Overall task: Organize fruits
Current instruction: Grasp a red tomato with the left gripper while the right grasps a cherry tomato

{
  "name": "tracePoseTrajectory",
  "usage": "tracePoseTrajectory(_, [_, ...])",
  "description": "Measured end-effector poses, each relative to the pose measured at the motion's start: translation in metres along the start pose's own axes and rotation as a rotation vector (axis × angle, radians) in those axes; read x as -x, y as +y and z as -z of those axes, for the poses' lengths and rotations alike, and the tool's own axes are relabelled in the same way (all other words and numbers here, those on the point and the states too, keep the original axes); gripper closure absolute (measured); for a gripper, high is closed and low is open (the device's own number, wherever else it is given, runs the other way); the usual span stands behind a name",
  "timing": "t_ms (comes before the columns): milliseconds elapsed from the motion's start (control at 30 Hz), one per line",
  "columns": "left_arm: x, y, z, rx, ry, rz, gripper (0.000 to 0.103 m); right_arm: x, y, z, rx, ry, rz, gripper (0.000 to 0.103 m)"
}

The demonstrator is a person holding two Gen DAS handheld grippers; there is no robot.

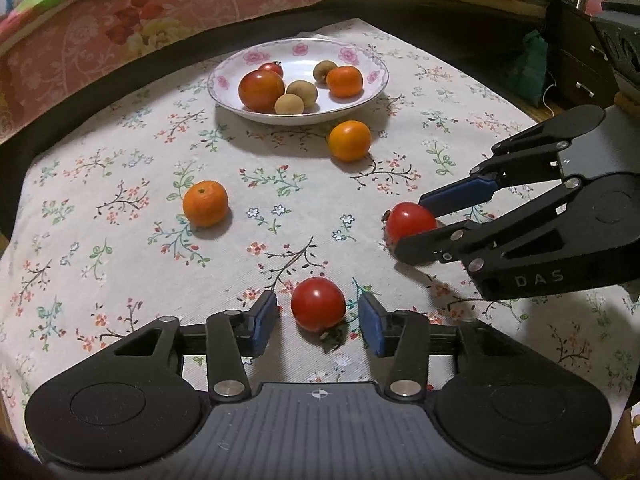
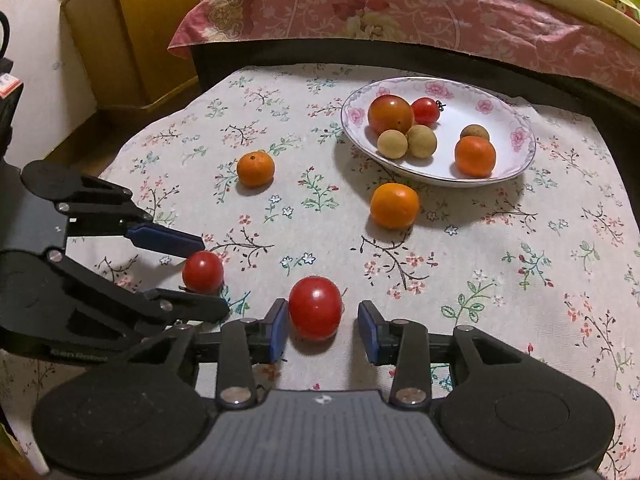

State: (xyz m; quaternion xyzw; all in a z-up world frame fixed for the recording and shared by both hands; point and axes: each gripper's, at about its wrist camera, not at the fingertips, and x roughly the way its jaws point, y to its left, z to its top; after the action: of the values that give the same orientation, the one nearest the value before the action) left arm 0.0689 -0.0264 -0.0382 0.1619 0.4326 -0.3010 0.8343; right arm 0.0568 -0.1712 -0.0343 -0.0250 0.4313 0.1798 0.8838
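Observation:
My left gripper (image 1: 318,320) is open with a small red tomato (image 1: 318,304) lying on the cloth between its blue pads, not touching them. My right gripper (image 2: 323,328) is open around a second red tomato (image 2: 315,313), which rests against its left pad (image 2: 279,330). Each gripper shows in the other's view: the right gripper (image 1: 416,226) and the left gripper (image 2: 202,270). A white flowered plate (image 1: 362,98) at the back holds tomatoes, an orange and small brown fruits. Two oranges (image 1: 205,203) (image 1: 349,140) lie loose on the cloth.
The table carries a floral cloth (image 1: 120,240), its dark edge close behind the plate. A bed with a pink floral cover (image 2: 440,12) runs along the back. A yellow wooden cabinet (image 2: 132,32) stands at the far left in the right wrist view.

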Motion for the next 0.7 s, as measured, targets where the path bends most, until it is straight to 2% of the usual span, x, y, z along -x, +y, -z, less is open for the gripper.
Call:
tracePoseTrajectory(233, [0.0010,-0.0029,0.0002,0.014,0.000,-0.005,0.062,-0.0035,0.0017,-0.0013,0.008,0.007,0.002,0.066])
tracePoseTrajectory(300, [0.0004,-0.0031,0.0000,0.022,-0.002,-0.012,0.063,-0.0041,0.0039,-0.0020,0.023,0.011,0.003,0.068])
tracePoseTrajectory(367, [0.0000,-0.0027,-0.0008,0.022,0.000,-0.013,0.065,-0.0040,0.0056,-0.0021,0.027,0.012,-0.002,0.074])
tracePoseTrajectory(433, [-0.0004,-0.0024,-0.0018,0.023,0.001,-0.016,0.067,-0.0039,0.0066,-0.0021,0.033,0.013,0.000,0.074])
tracePoseTrajectory(700, [0.0001,-0.0040,-0.0093,0.022,-0.015,-0.009,0.067,0.0001,0.0037,-0.0048,0.016,0.002,-0.003,0.075])
